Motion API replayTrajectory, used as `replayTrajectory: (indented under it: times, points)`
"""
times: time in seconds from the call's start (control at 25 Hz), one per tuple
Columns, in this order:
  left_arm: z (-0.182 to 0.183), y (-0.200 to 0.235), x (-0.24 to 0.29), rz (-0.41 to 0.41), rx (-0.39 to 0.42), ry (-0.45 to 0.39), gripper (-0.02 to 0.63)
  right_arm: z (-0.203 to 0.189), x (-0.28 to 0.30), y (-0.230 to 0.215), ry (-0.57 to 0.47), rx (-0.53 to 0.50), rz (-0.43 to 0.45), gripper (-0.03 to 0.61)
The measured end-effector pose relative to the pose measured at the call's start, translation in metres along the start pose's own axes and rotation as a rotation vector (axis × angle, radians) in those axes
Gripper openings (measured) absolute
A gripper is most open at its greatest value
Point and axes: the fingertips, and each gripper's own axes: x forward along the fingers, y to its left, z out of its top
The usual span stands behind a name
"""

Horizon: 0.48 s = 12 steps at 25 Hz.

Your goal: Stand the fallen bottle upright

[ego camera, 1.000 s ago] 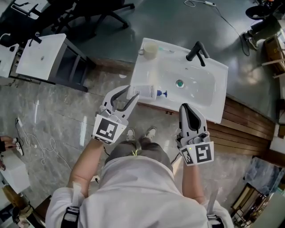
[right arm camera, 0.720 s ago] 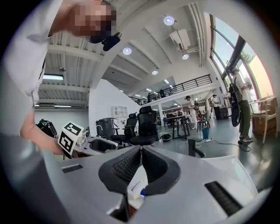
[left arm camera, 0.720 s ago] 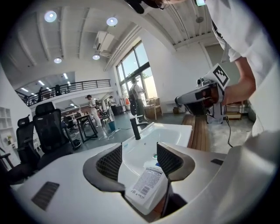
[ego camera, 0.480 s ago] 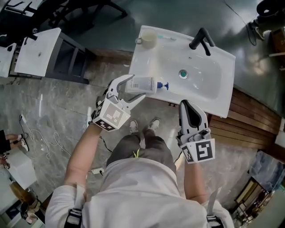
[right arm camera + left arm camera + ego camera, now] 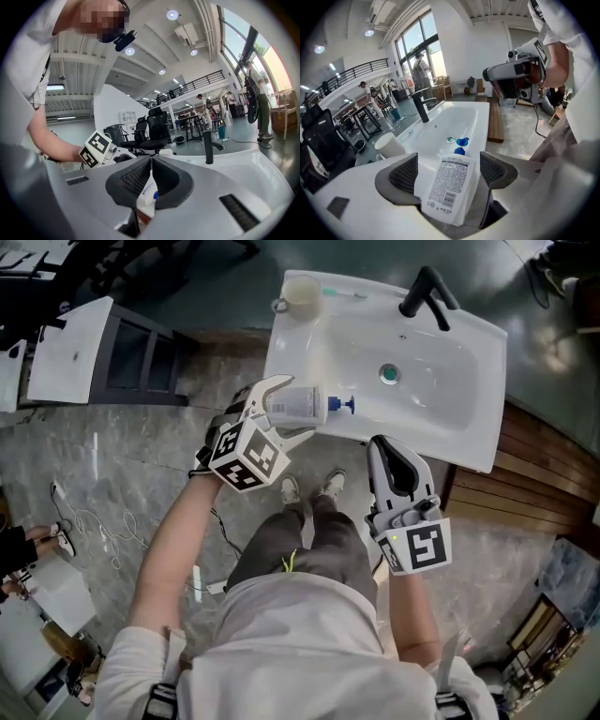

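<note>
Looks down on a white sink [image 5: 441, 381] with a black tap [image 5: 427, 292] at its far edge and a pale cup [image 5: 302, 292] at the far left corner. Shows a white bottle [image 5: 298, 405] lying on its side on the near left rim, blue pump [image 5: 342, 405] pointing right. Shows the left gripper [image 5: 292, 409] over it, jaws wide and just opened further, bottle body between the pads, not squeezed. Shows the right gripper [image 5: 151, 164] right of the bottle, off the sink's near edge, jaws closed together on nothing.
</note>
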Motion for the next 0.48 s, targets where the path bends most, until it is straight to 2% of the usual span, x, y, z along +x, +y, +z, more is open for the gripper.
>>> replayTrajectory:
  times: [0.32,0.48]
  points:
    - [-0.016,-0.016,0.039,-0.113,0.046,0.147,0.455,-0.024,0.002,-0.009,0.024,0.039,0.012,0.041]
    - [-0.022,-0.022,0.051,-0.138,0.058,0.198,0.469,-0.034,0.001,-0.010,0.039,0.057,0.022,0.041]
